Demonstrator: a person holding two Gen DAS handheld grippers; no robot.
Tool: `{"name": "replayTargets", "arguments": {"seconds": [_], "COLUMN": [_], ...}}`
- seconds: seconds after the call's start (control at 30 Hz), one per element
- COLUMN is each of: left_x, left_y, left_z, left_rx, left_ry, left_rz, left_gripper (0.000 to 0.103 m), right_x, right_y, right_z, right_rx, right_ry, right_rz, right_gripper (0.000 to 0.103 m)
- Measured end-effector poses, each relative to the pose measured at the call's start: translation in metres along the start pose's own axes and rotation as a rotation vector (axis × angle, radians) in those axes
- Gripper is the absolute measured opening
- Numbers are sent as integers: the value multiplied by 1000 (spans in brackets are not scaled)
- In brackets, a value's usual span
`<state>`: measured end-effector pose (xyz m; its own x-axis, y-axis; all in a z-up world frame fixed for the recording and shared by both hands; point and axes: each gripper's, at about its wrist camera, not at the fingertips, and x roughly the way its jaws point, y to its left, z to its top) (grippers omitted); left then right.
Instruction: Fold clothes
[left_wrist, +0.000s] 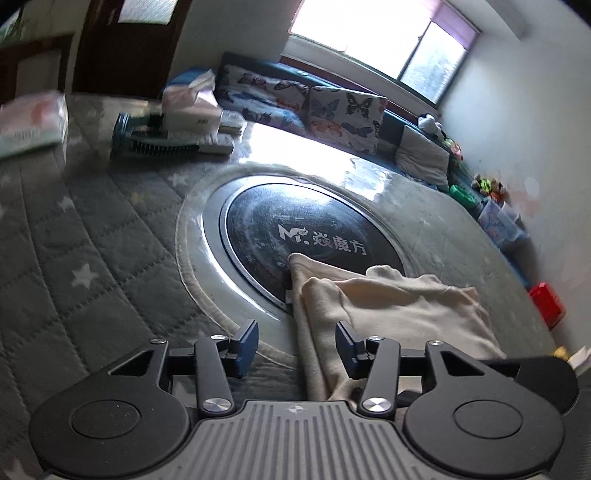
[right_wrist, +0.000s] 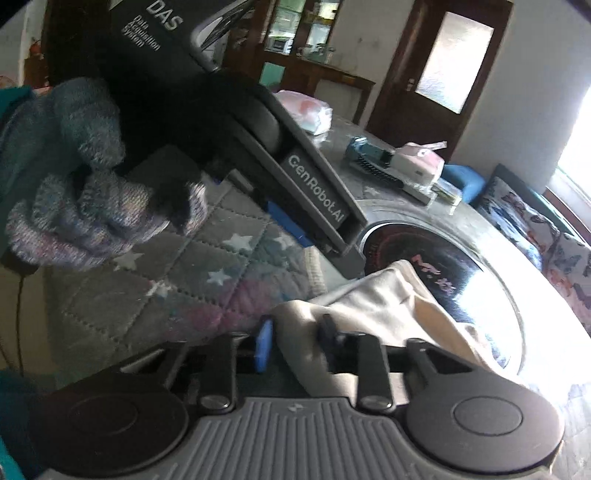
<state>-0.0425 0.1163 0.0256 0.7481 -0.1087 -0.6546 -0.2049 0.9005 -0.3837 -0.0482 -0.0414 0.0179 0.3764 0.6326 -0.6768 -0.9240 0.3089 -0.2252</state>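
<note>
A cream garment (left_wrist: 399, 306) lies folded on the table, partly over the black round hotplate (left_wrist: 295, 229). My left gripper (left_wrist: 297, 347) is open just above the garment's left edge; the cloth runs between its blue pads (left_wrist: 247, 343) without being pinched. In the right wrist view the garment (right_wrist: 373, 310) bunches up between my right gripper's (right_wrist: 295, 343) fingers, which stand a moderate gap apart with cloth in the gap; whether they pinch it is unclear. The left gripper's body (right_wrist: 314, 192), held by a gloved hand (right_wrist: 74, 177), sits just ahead of it.
A grey quilted star-print cover (left_wrist: 85, 240) covers the table. A comb-like tool (left_wrist: 159, 144), boxes and a tissue pack (left_wrist: 33, 122) lie at the far side. A sofa with butterfly cushions (left_wrist: 343, 110) stands beyond. A red box (left_wrist: 546, 302) sits at right.
</note>
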Motion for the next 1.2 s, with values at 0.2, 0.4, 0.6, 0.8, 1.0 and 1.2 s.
{"name": "replayTargets", "arguments": {"seconds": [0.2,0.4,0.6,0.8,1.0,1.2], "left_x": [6,14,24,38,43,41], "left_y": [4,9,5,4,8,6], "left_z": [3,4,2,-2,-6,-7], "left_rx": [-156,-360,-454,-510,-525,-482], "left_ry": [25,56,75,108,110,97], "left_rz": [-41,-103,-129,-137,-136,-122], "left_gripper": [54,55,55,39,16,16], "right_x": [-15,-33,-43,-45,-46,-64], "right_y": [-28,-48,-54,-53,-52,-76], "right_z": [1,1,-5,-10,-18,-43], "right_rx": [154,249,282,299,318,426], "right_ry": [-60,-123,-152,-157,-133,-127], "right_rz": [46,56,59,79,99,1], "right_gripper": [11,10,10,10,12,16]}}
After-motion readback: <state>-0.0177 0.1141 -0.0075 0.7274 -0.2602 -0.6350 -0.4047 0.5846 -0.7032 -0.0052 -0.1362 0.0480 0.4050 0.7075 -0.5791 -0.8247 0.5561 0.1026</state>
